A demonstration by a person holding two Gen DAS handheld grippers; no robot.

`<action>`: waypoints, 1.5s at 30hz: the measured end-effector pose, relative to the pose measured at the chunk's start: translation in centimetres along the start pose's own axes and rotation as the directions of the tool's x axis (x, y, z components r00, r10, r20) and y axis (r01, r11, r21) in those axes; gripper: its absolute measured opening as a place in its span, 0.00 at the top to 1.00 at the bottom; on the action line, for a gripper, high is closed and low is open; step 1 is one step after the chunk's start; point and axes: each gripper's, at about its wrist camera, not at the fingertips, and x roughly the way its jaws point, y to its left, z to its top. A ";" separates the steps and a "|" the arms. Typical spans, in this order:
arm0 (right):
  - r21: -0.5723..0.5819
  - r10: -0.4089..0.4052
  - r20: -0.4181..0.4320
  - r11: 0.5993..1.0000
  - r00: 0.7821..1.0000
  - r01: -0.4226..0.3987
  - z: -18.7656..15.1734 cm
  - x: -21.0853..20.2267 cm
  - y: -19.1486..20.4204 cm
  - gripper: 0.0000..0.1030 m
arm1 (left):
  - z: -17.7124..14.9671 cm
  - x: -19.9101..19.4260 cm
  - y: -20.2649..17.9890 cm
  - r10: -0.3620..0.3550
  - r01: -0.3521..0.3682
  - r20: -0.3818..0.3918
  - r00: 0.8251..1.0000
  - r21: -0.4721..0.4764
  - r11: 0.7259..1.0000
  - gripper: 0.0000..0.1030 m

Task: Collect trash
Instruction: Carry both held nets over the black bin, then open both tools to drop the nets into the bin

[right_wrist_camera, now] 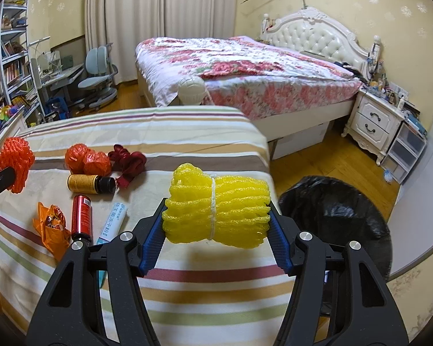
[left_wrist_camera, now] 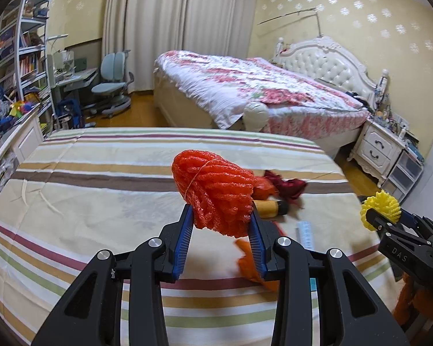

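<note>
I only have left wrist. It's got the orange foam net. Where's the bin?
Observer: Black-bagged trash bin sits on the floor just off the striped bed's right edge, beside the right gripper.
Operator: Is right holding anything? I see a yellow bit only.
Observer: Yes, its pads clamp both ends of a yellow foam net bundle tied with a white string.
Operator: What's still on the bed?
Observer: Besides what you see, a red bottle lies next to the orange wrapper.
</note>
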 end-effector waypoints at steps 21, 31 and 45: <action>0.166 -0.196 -0.008 0.967 0.981 0.194 -2.0 -1.5 -13.7 0.40 | -0.1 4.2 -18.0 -0.250 0.251 -0.032 0.968 0.204 0.946 0.63; 0.214 -0.207 -0.033 0.954 0.978 0.210 -2.6 0.7 -17.5 0.40 | -1.2 7.3 -23.6 -0.255 0.266 -0.073 0.964 0.284 0.921 0.63; 0.261 -0.216 -0.036 0.941 0.976 0.217 -2.8 1.5 -20.2 0.28 | -1.0 9.3 -27.0 -0.254 0.275 -0.106 0.961 0.326 0.905 0.49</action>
